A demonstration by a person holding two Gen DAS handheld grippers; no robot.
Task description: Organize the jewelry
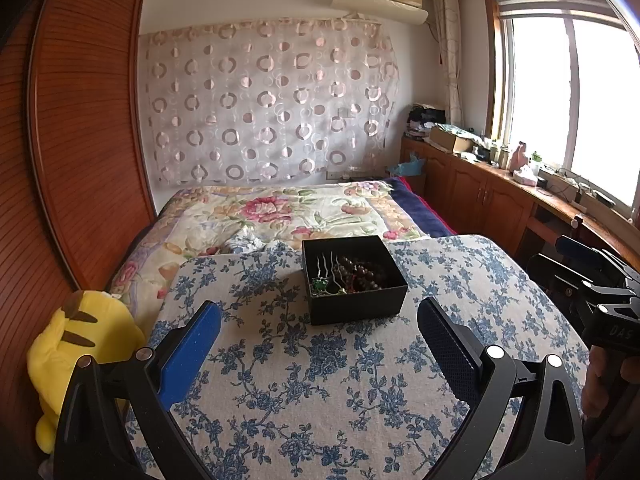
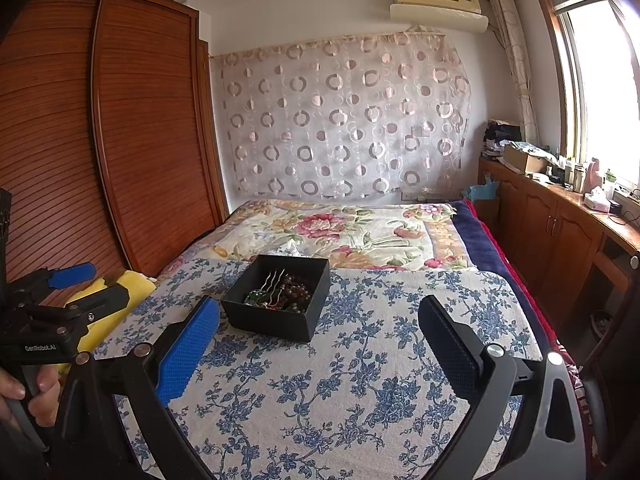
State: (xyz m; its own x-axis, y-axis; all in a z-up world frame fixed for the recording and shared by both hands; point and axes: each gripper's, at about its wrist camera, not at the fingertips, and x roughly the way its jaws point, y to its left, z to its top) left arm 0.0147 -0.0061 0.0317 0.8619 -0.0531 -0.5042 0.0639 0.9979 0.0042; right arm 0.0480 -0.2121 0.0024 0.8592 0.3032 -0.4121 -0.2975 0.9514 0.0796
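A black open box (image 1: 354,302) stands on the table with the blue-flowered cloth (image 1: 304,380). Inside lie silver hairpins (image 1: 328,266), a dark bead bracelet (image 1: 360,274) and a green piece (image 1: 319,286). The box also shows in the right wrist view (image 2: 276,320), with the hairpins (image 2: 272,284) and beads (image 2: 294,292) in it. My left gripper (image 1: 320,312) is open and empty, just short of the box. My right gripper (image 2: 320,312) is open and empty, to the right of and behind the box.
A bed with a floral blanket (image 1: 280,212) lies beyond the table. A yellow plush toy (image 1: 80,352) sits at the left by the wooden wardrobe (image 1: 80,140). Wooden cabinets (image 1: 480,188) with clutter run under the window at the right.
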